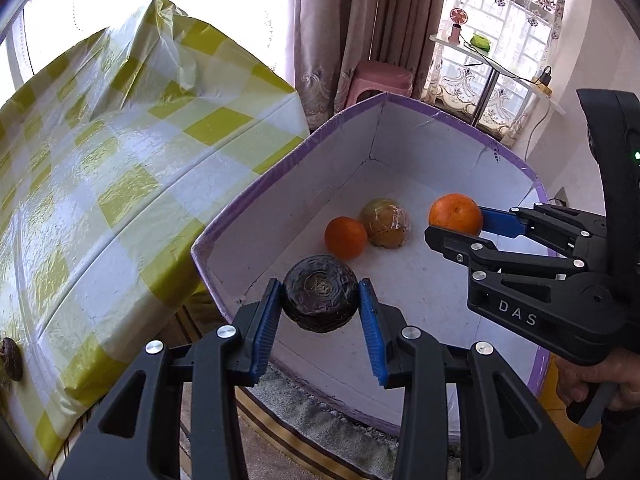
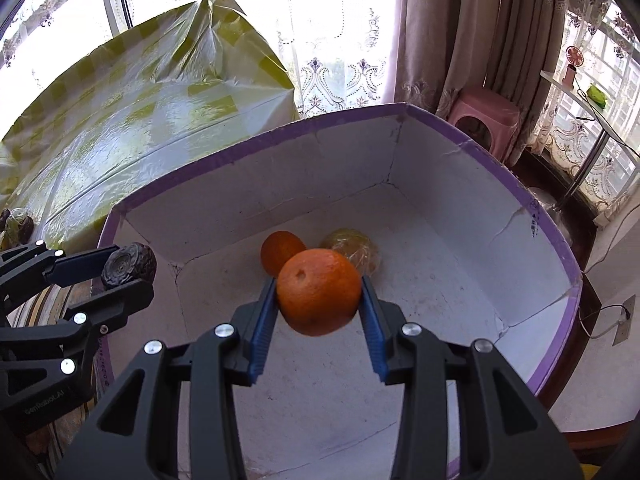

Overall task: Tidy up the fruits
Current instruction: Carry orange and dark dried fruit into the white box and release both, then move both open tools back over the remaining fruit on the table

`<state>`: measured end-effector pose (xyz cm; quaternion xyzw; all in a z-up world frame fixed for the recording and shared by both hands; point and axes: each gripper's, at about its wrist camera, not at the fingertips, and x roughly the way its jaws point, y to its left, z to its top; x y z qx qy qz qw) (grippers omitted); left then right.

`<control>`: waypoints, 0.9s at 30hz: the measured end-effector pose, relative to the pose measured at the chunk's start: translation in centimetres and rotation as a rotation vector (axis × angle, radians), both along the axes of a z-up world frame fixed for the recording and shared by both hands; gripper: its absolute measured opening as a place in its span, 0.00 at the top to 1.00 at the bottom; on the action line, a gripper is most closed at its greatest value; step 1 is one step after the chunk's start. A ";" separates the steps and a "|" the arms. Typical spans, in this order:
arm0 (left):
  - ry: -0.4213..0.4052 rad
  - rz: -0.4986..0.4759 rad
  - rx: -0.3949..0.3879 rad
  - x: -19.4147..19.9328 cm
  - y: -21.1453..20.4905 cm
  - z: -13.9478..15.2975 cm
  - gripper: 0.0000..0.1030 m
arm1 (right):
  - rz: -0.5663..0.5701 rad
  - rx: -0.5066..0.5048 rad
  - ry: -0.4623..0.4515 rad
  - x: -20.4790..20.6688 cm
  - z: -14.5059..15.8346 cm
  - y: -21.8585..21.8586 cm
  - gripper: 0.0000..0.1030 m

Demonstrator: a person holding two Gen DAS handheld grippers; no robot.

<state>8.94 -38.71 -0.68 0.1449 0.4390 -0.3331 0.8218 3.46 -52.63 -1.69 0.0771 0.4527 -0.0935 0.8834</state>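
Nearby, a checkered tablecloth (image 1: 120, 184) meets lace curtains (image 2: 340, 72).

black grippers (image 1: 320, 300), blue ribbed pads (image 1: 266, 320), silver screws, "das" mark.

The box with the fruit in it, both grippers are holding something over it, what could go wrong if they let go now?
The held orange hangs above the loose orange and wrapped fruit; dropped, it may strike them. The dark fruit sits near the box wall, so it might clip the rim.
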 end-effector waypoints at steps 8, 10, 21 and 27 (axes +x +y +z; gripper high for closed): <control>0.008 0.003 -0.012 0.2 0.1 0.1 0.54 | -0.007 -0.037 -0.015 0.1 0.6 0.3 0.35; 0.002 0.000 -0.023 0.0 0.2 0.3 0.42 | -0.012 -0.066 -0.021 0.2 0.8 0.5 0.23; -0.118 0.132 -0.029 -0.4 2.4 2.8 0.16 | -0.109 -0.278 -0.099 -0.1 3.8 1.9 0.03; -0.216 0.183 -0.064 -1.1 4.9 4.9 0.16 | -0.159 -0.336 -0.150 -0.2 5.3 2.9 0.02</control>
